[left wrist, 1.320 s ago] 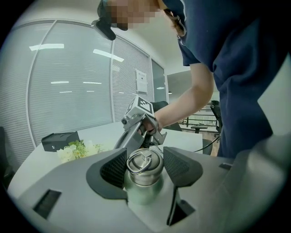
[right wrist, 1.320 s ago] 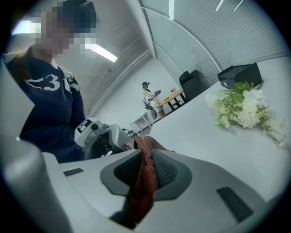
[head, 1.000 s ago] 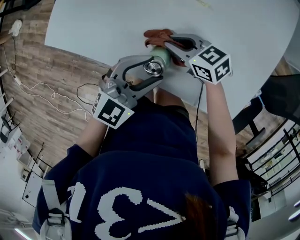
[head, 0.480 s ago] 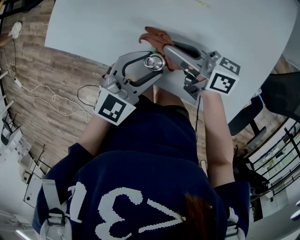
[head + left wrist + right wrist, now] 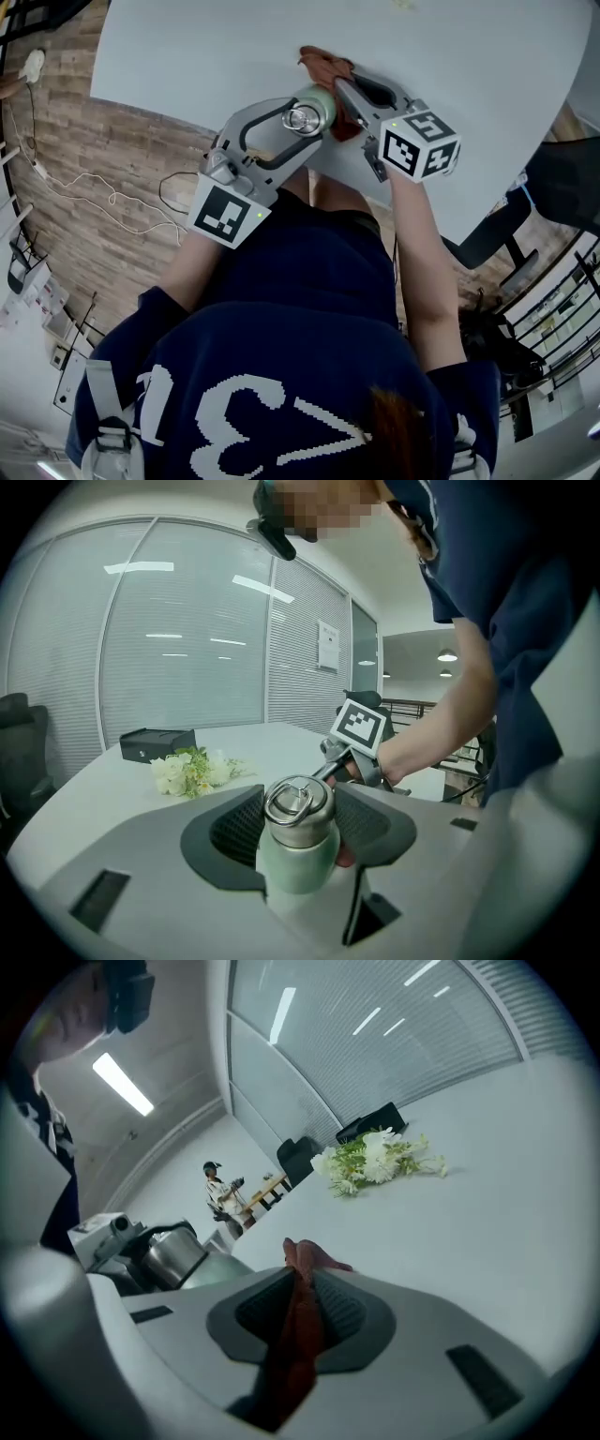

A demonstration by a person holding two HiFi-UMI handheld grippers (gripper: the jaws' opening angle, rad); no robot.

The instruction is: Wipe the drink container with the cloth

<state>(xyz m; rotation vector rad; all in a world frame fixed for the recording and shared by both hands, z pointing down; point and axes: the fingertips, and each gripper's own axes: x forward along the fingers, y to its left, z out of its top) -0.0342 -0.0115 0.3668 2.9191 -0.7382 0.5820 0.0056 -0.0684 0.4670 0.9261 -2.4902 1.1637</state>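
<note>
The drink container (image 5: 322,103), a pale green bottle with a steel ring lid, stands upright between the jaws of my left gripper (image 5: 312,122). Its jaws have just closed a little on the bottle (image 5: 298,855), and they grip it below the lid. My right gripper (image 5: 345,92) is shut on a reddish-brown cloth (image 5: 324,64). It reaches in from the right, and the cloth lies against the bottle's far side. In the right gripper view the cloth (image 5: 302,1269) hangs pinched between the pads, with the bottle's lid (image 5: 173,1252) to the left.
All this takes place over the near edge of a white table (image 5: 469,47). A bunch of white flowers (image 5: 192,769) and a black box (image 5: 157,743) lie further back on it. Cables (image 5: 103,202) trail over the wooden floor on the left. A black chair (image 5: 562,187) stands at the right.
My right gripper rolled and swung out to the right, then came back to the bottle with the cloth now a little further up. The left gripper and bottle barely moved.
</note>
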